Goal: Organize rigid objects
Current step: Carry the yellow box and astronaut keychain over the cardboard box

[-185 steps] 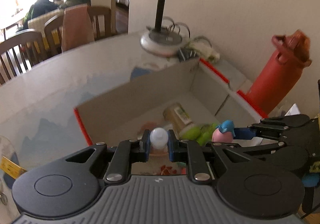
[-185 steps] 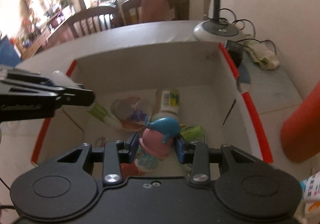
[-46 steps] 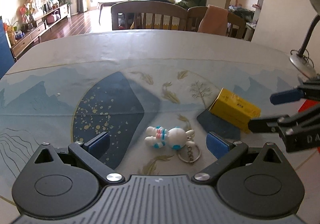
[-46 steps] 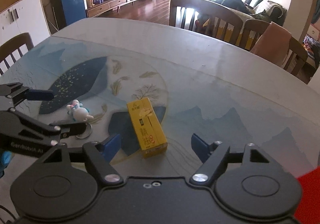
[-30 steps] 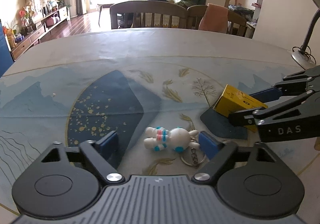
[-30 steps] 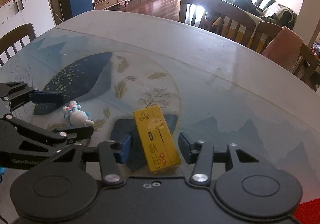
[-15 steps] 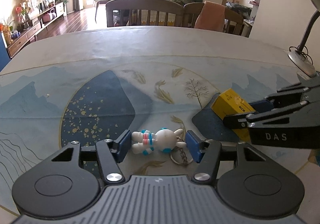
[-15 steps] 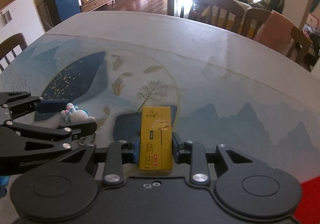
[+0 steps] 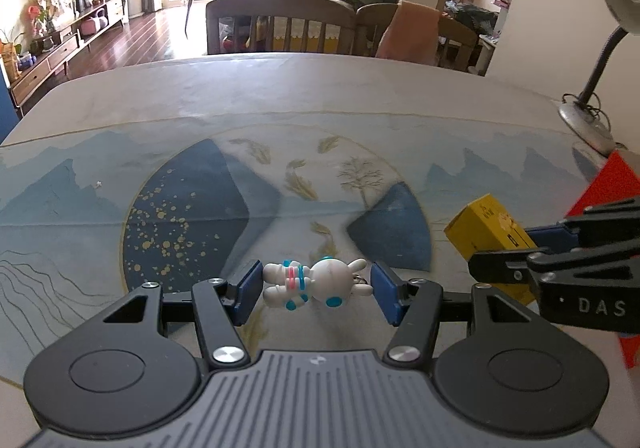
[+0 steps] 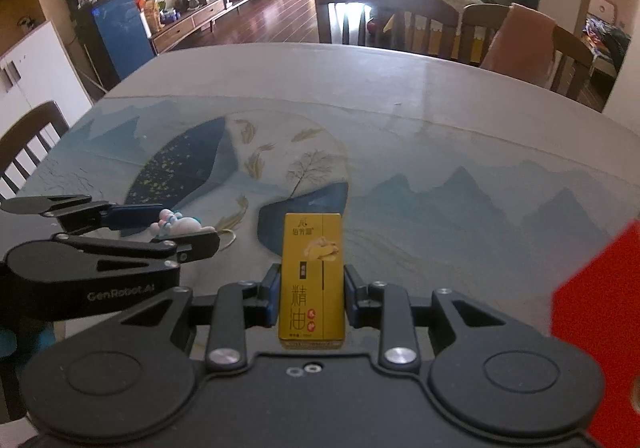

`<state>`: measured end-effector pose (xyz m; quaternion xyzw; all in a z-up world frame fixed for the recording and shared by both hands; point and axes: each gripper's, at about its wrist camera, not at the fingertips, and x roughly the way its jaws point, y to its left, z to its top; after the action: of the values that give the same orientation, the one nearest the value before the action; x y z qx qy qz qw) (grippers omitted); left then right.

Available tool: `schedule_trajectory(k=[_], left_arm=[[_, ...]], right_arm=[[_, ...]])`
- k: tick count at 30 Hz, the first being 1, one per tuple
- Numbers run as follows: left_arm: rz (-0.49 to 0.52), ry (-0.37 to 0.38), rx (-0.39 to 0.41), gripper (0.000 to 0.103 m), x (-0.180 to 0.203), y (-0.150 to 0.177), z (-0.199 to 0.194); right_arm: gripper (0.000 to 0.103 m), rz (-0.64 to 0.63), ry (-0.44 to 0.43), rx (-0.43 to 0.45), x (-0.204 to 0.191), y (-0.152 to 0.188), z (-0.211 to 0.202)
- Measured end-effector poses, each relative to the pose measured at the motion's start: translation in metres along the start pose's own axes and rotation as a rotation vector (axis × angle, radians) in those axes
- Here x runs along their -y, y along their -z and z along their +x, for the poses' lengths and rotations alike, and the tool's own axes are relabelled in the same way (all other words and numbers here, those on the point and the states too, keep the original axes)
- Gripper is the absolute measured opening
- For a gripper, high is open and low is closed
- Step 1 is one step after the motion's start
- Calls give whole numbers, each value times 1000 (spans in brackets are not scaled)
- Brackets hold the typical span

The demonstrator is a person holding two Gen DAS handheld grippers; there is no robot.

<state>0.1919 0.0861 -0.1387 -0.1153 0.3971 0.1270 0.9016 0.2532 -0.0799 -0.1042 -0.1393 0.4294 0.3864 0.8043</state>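
- Risk, left gripper [image 9: 312, 290]: pads clamp the rabbit astronaut keychain [image 9: 314, 284] end to end; rounded ends could slip, and its ring dangles.
- Right gripper [image 10: 311, 298]: pads shut on the yellow box [image 10: 313, 276] at its near end; far end overhangs, could pivot.
- Table [image 10: 400, 120] beyond; both items appear lifted.
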Motion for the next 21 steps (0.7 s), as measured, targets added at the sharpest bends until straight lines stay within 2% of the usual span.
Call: schedule_trajectory(k=[9,21], left_arm=[[52,50,8,59,28,0,-38],[101,133,47,59,75,-5,-89]], right_arm=[[29,35,-10,46,8,10,-58],[29,65,14,99,40,30,-128]])
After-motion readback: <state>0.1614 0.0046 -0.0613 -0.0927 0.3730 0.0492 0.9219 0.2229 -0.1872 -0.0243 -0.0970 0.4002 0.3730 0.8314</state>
